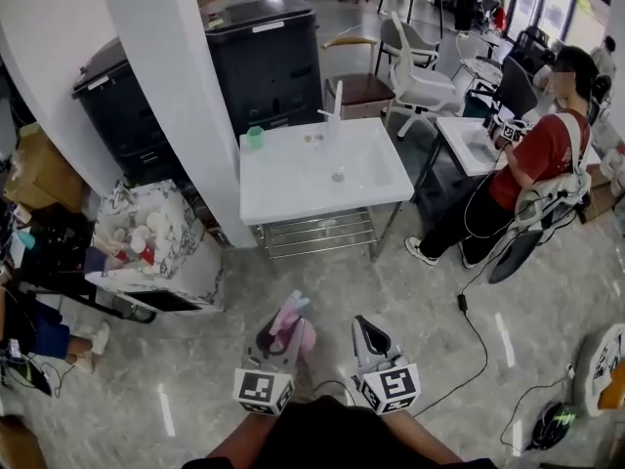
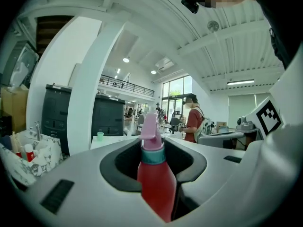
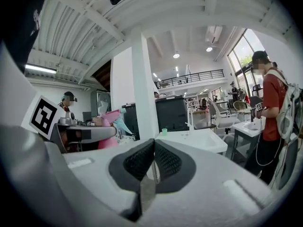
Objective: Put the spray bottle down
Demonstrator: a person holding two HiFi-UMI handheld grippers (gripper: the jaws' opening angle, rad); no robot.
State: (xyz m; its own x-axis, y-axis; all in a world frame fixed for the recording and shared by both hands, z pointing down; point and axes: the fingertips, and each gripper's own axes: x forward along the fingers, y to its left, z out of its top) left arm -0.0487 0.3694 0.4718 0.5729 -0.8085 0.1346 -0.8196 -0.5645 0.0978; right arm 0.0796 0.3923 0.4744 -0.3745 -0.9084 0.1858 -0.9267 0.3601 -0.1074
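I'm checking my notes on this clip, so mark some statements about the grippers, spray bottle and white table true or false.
The left gripper grips a red plastic spray bottle with a pink trigger head. True.
The right gripper has its jaws wide apart. False: they are shut together, empty.
The spray bottle stands on the white rectangular table. False: it is in the left gripper, away from the table.
A small green cup stands on that table. True.

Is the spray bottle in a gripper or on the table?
In the left gripper: its jaws clamp the spray bottle, far from the table.
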